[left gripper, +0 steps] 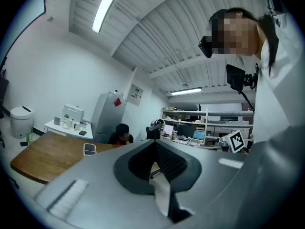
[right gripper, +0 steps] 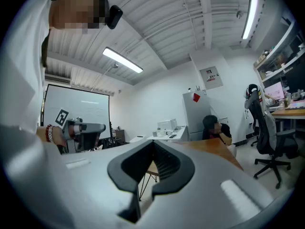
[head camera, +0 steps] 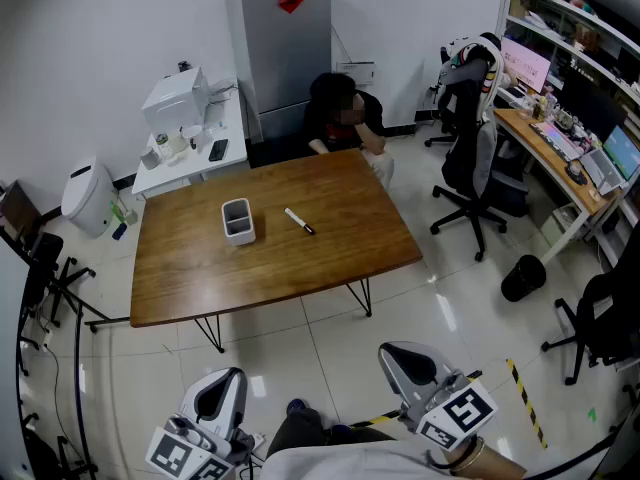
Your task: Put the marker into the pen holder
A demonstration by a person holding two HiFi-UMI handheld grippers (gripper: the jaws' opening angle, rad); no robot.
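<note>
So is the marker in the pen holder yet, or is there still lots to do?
Nothing looks done yet. The marker lies flat on the wooden table, beside the pen holder but not touching it. Nothing is in hand: the left gripper and right gripper are both shut and empty, short of the table. Left to do: reach, pick up the marker, drop it in.

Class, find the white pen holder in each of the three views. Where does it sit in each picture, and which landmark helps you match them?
Head view: the pen holder stands on the wooden table, left of centre, with the marker to its right.
Left gripper view: the pen holder is small, left of centre, on the table's far part.
Right gripper view: not visible.
Shared landmark: the tall grey cabinet with the red diamond.
</note>
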